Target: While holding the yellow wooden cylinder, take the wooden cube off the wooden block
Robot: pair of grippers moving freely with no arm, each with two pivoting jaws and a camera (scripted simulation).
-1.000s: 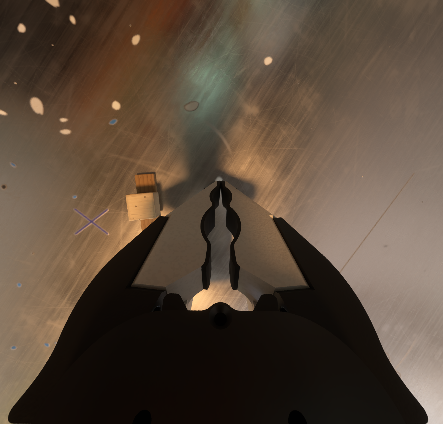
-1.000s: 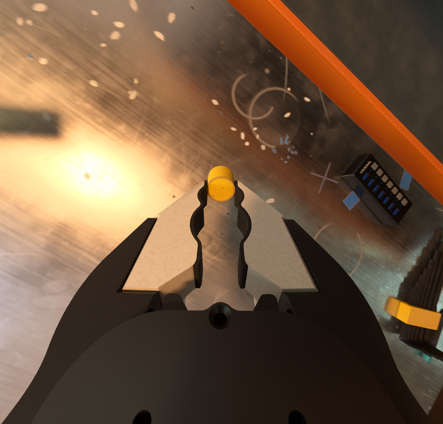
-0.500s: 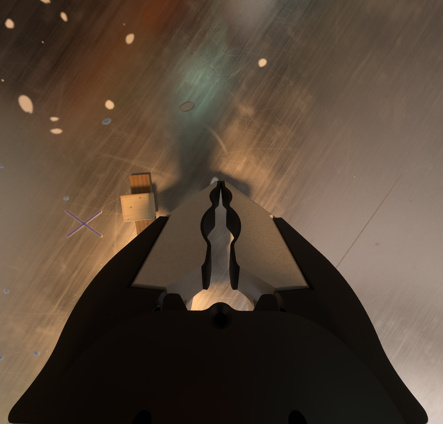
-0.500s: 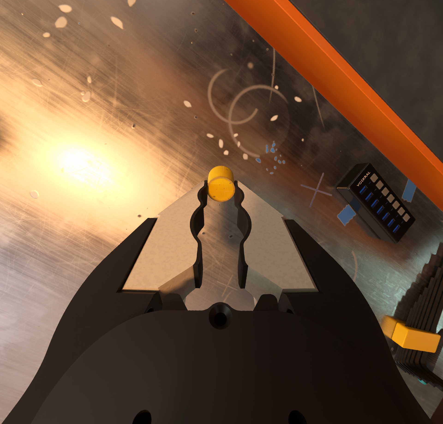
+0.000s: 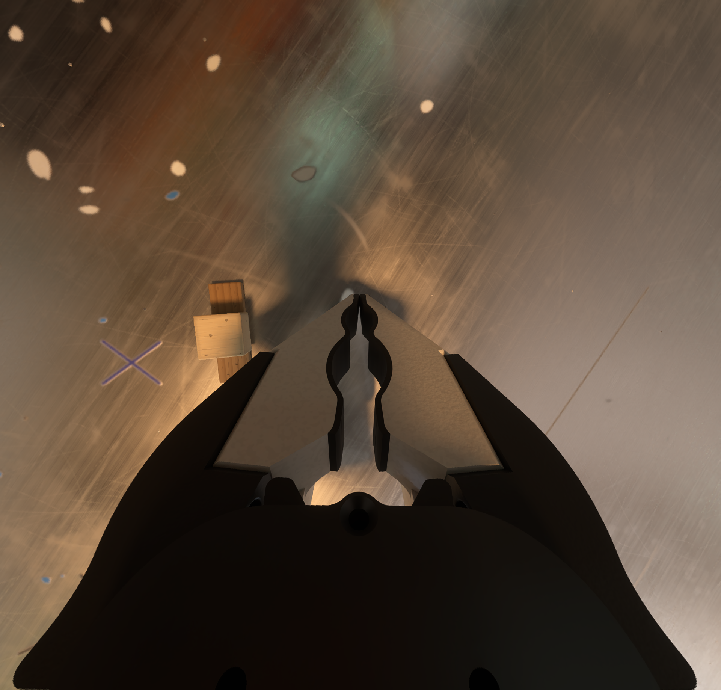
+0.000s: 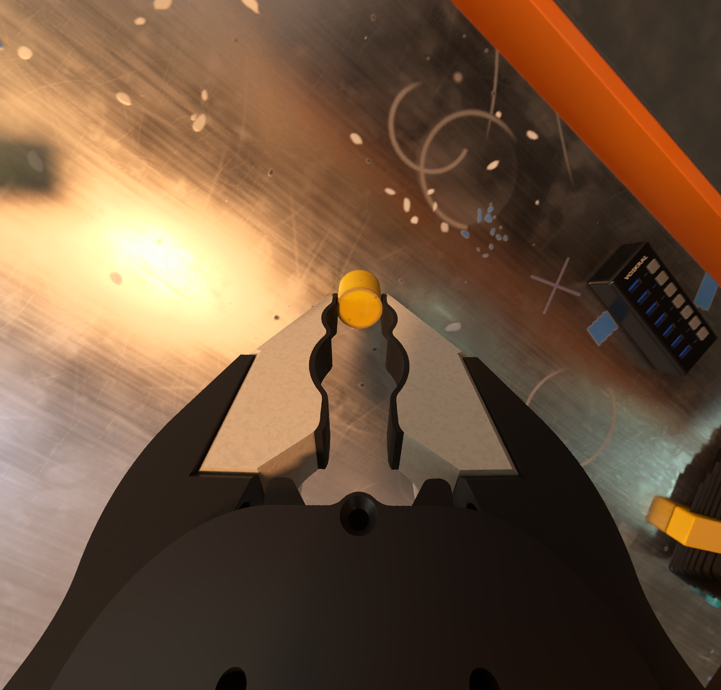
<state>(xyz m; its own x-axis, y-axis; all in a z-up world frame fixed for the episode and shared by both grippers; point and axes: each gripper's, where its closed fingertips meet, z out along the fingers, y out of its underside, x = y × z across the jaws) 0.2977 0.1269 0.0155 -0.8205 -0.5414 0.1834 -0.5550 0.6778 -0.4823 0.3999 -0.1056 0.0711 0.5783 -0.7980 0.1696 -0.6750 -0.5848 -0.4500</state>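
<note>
Ahead of the left wrist camera, the left gripper [image 5: 359, 298] hangs above a scratched, brushed-metal tabletop [image 5: 546, 203] with its fingers pressed together at the tips and nothing between them. At about ten o'clock from those tips, near but apart, sits the pale wooden cube [image 5: 221, 335], resting across the top of a darker, narrow wooden block [image 5: 228, 298] that sticks out beyond it at twelve and six o'clock. A purple cross mark [image 5: 131, 363] lies on the metal at nine o'clock from the cube. Cream and blue paint flecks scatter toward eleven o'clock.

From the right wrist camera, the right gripper [image 6: 359, 300] is clamped on the short yellow wooden cylinder [image 6: 359, 300], pinched at the very fingertips and raised clear of the tabletop. At three o'clock lies a black multi-port hub [image 6: 655, 308] fixed with blue tape, beside an orange table edge [image 6: 585, 78] running toward one o'clock. A yellow-and-black object [image 6: 686, 527] shows at four o'clock.

By my reading, the holding half is done. The cube is not yet lifted: the left gripper must open, shift toward ten o'clock, and grasp it.
</note>
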